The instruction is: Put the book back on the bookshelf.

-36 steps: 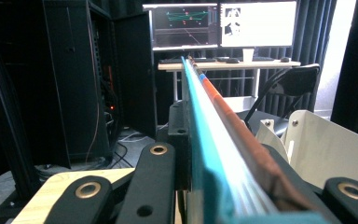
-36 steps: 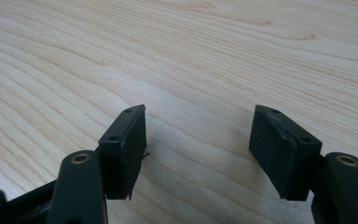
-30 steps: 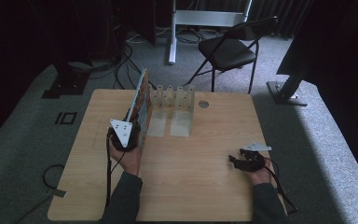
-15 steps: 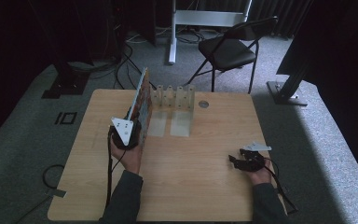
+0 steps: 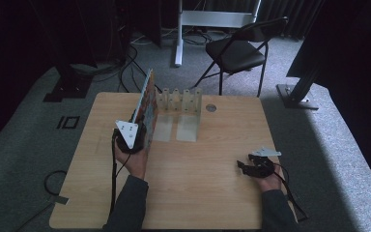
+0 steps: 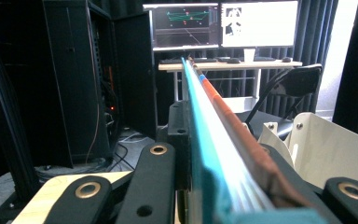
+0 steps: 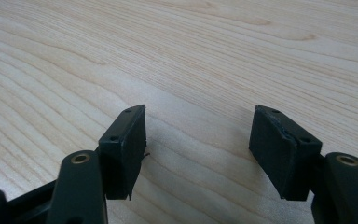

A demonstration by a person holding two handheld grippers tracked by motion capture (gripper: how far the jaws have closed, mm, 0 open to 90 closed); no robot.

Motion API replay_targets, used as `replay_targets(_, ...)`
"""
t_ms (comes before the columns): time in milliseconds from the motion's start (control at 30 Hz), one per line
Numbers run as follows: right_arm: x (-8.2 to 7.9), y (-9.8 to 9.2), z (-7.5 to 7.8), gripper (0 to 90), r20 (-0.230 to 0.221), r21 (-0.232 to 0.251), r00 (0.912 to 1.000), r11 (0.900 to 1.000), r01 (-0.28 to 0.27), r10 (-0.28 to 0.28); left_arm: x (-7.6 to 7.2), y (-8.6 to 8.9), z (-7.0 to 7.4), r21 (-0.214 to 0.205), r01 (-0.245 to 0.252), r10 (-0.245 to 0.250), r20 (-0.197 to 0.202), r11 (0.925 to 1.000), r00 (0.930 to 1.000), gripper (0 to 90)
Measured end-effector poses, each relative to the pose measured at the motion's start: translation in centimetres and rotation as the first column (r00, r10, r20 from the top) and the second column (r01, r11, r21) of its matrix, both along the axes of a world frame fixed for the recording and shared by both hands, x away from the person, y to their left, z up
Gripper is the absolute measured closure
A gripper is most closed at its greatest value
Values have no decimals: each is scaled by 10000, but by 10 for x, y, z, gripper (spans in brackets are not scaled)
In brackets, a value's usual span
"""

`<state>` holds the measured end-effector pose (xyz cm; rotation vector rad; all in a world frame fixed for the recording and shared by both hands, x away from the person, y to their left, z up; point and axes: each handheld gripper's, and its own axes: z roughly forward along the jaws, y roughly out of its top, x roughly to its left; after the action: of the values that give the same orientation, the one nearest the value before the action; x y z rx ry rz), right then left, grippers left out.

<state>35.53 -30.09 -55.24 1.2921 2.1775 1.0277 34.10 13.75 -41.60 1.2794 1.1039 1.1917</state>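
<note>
A thin book with a colourful cover stands on its edge on the wooden table, just left of a clear slotted rack. My left gripper is shut on the book's near end and keeps it upright. In the left gripper view the book runs edge-on between the black jaws of that gripper, teal cover on the left, brown-red on the right, with the rack beside it. My right gripper rests open at the table's right front. Its pads stand apart over bare wood in the right gripper view, nothing between them.
A black folding chair and a white stand are on the carpet beyond the table. A small round disc sits in the tabletop right of the rack. Cables trail on the floor at the left.
</note>
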Motion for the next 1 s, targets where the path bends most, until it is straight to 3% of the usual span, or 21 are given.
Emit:
replay_targets(833, 0, 1, 0, 361, 11, -54, 10000, 10000, 4, -4, 1, 9, 0, -63, 91, -91, -34, 9999, 10000, 778)
replay_targets(1000, 0, 1, 0, 361, 13, -50, 10000, 10000, 3, -3, 2, 10, -2, -114, 145, -150, -411, 9998, 9990, 737)
